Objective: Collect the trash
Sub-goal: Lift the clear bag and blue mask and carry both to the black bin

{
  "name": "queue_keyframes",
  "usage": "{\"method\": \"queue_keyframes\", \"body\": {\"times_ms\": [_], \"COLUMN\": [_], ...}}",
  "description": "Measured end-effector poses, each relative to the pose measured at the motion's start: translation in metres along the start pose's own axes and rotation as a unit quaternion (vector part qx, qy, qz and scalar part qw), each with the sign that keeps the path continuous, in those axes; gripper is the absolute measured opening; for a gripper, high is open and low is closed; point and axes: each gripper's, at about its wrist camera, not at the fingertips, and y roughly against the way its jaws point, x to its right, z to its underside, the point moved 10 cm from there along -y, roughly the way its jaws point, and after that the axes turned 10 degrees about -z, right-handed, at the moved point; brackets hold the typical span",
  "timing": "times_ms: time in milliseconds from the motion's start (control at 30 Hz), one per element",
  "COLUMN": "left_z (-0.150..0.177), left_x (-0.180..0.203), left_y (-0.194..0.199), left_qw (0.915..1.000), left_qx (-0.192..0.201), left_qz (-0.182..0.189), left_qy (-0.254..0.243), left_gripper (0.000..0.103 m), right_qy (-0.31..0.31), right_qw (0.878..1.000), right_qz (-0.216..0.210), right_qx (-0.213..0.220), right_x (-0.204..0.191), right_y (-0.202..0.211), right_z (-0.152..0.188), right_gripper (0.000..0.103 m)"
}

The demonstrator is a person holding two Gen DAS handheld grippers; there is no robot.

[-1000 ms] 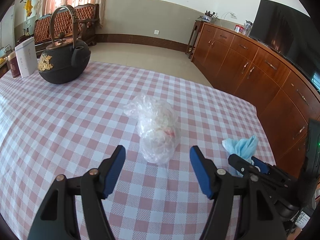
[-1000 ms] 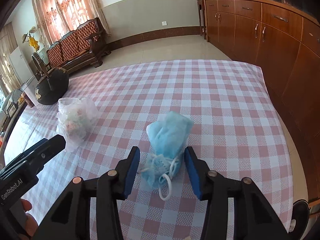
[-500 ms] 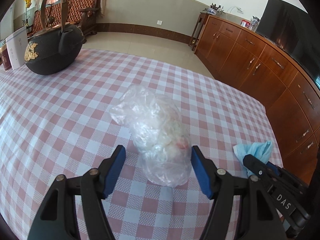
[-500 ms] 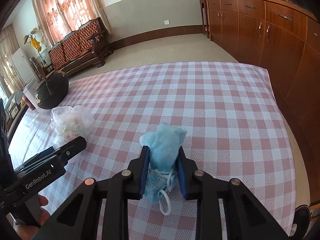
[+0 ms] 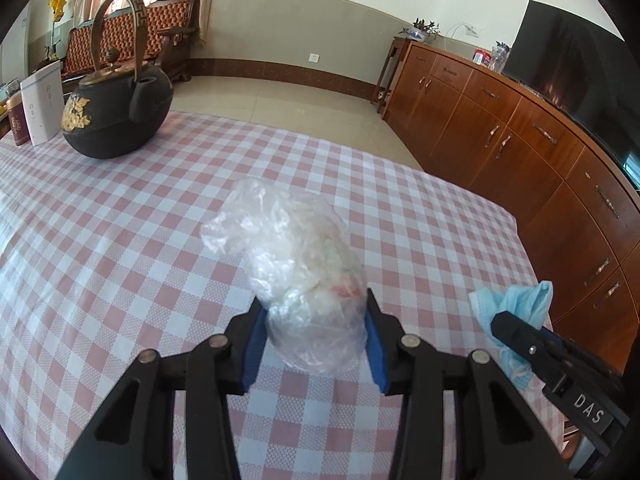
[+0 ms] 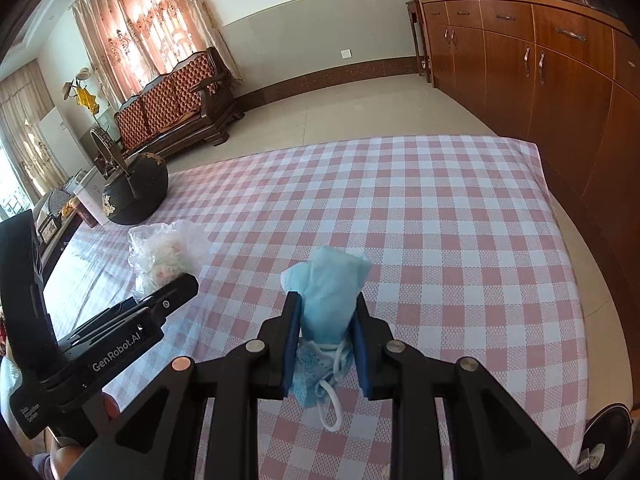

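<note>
The bag is held between the pads of the left tool, whose jaws have just been closing and now press its lower half on both sides. Its long axis runs from the tool toward 12 o'clock, with the crumpled neck leaning to 11. The mask is clamped in the right tool, fully squeezed, its folded body standing up toward 12 and an ear loop hanging below the pads toward 6.

Both pieces of trash are judged to be secured, so the coming move is a lift and carry. No bin is seen in either view, so the way to it cannot be told.

In the left view the right tool lies at 3 o'clock, near but apart. In the right view the left tool lies at 9.

The tabletop is open toward 12 in both views. The kettle stands well apart at 10 to 11. The tabletop's edge runs along the 3 o'clock side near the mask, with the cabinets beyond.
</note>
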Motion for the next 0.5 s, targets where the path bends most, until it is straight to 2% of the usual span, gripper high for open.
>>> {"method": "queue_keyframes", "body": {"times_ms": [233,500], "left_z": [0.020,0.057], "left_x": [0.015,0.040], "left_y": [0.047,0.094], "left_qw": [0.9996,0.9978], "left_qx": [0.013,0.020], "left_qz": [0.018,0.035], "left_qy": [-0.019,-0.054], "left_gripper": [0.045,0.045], "right_qy": [0.000,-0.002], "right_qw": [1.000,1.000], "right_qz": [-0.005,0.004], "right_qx": [0.009,0.020], "right_x": [-0.007,-0.003], "right_y": [0.042,0.102], "right_z": [0.020,0.062], "right_gripper": [0.026,0.026]}}
